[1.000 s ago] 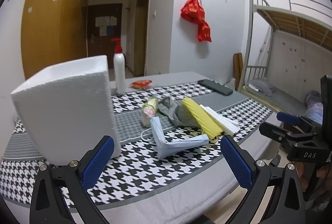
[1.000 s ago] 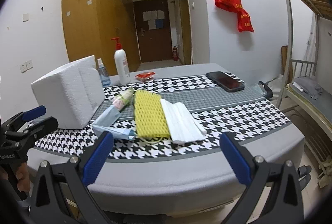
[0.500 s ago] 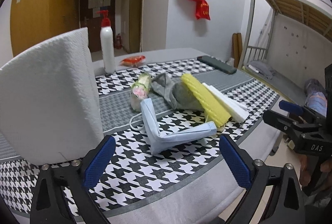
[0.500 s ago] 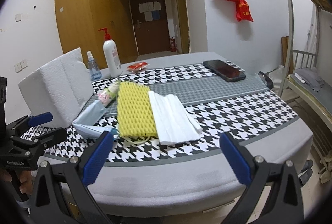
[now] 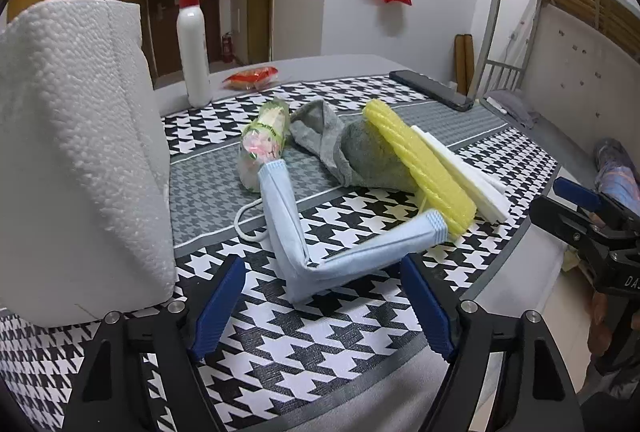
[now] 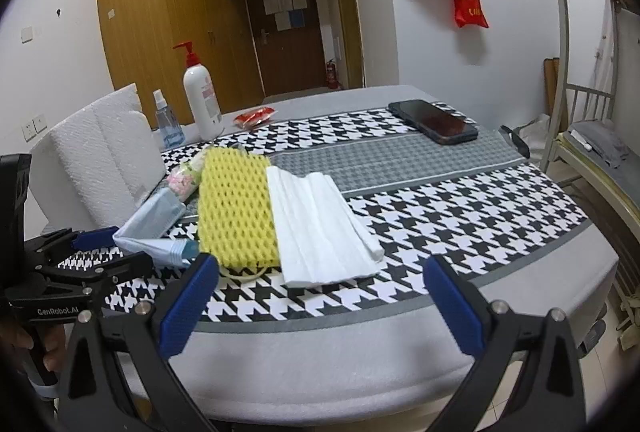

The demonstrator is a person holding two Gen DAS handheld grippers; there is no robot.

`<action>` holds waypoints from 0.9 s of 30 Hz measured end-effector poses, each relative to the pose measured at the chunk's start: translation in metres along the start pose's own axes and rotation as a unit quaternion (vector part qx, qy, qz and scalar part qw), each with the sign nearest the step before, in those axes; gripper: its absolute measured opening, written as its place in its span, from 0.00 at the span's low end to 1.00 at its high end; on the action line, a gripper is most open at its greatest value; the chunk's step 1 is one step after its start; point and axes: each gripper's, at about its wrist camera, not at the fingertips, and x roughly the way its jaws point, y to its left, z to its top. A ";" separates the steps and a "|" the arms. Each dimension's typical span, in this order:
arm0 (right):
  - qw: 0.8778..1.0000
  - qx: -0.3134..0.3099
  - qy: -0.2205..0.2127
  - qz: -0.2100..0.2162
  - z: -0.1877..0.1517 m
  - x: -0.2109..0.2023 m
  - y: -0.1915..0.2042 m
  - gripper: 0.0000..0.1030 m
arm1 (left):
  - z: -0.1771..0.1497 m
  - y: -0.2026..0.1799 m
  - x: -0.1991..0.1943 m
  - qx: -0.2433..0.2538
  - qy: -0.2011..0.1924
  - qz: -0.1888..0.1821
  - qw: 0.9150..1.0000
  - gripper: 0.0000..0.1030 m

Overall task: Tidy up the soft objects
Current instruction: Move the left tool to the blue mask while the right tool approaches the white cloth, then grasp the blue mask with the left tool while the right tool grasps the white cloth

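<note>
Soft items gathered on a houndstooth tablecloth (image 5: 328, 348), seen along both handheld grippers. The left gripper (image 5: 320, 306) tilts down toward the folded light-blue face mask (image 5: 304, 252), its jaws closing, with the mask's bend lying between the blue pads but apparently not yet pressed; this line-up suggests the mask is the first piece to be picked. The mask is creased into a V, one limb reaching to 12 o'clock against a plastic-wrapped tissue pack (image 5: 266, 144), the other to 2 o'clock, touching the yellow foam net sleeve (image 5: 420, 168). That sleeve leans on a crumpled grey cloth (image 5: 352, 152), with a folded white foam sheet (image 5: 464, 176) just beside it at 3 o'clock, so the soft pieces overlap and must probably be lifted one at a time. A tall white paper-towel pack (image 5: 76, 152) stands at 9 o'clock of the mask. The right gripper (image 6: 316, 302) hangs wide and empty short of the white sheet's near edge, likely waiting its turn. The lotion pump bottle (image 6: 202, 100) and smartphone (image 6: 434, 120) lie well apart at 12 to 1 o'clock, seemingly outside the sorting
</note>
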 end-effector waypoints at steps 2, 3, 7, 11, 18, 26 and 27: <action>1.000 0.000 0.002 0.001 0.001 0.003 -0.001 1.00 | 0.000 -0.001 0.002 0.003 0.002 0.002 1.000 0.73; 1.000 0.000 0.002 0.001 0.001 0.004 -0.002 1.00 | 0.001 -0.001 0.003 0.004 0.003 0.001 1.000 0.73; 1.000 -0.002 0.004 0.002 0.002 0.008 -0.003 1.00 | 0.003 -0.004 0.007 0.015 0.003 0.002 1.000 0.61; 1.000 -0.004 0.006 0.004 0.002 0.009 -0.003 1.00 | 0.005 -0.003 0.014 0.011 0.009 0.004 1.000 0.43; 1.000 -0.001 0.010 0.000 0.002 0.012 -0.008 1.00 | 0.007 -0.002 0.015 0.013 -0.001 -0.002 1.000 0.22; 1.000 -0.007 0.012 -0.004 0.004 0.015 -0.008 1.00 | 0.003 -0.002 0.000 0.016 -0.022 -0.022 0.999 0.16; 1.000 -0.008 0.013 -0.006 0.004 0.016 -0.008 1.00 | 0.002 -0.002 -0.002 0.017 -0.025 -0.022 0.999 0.16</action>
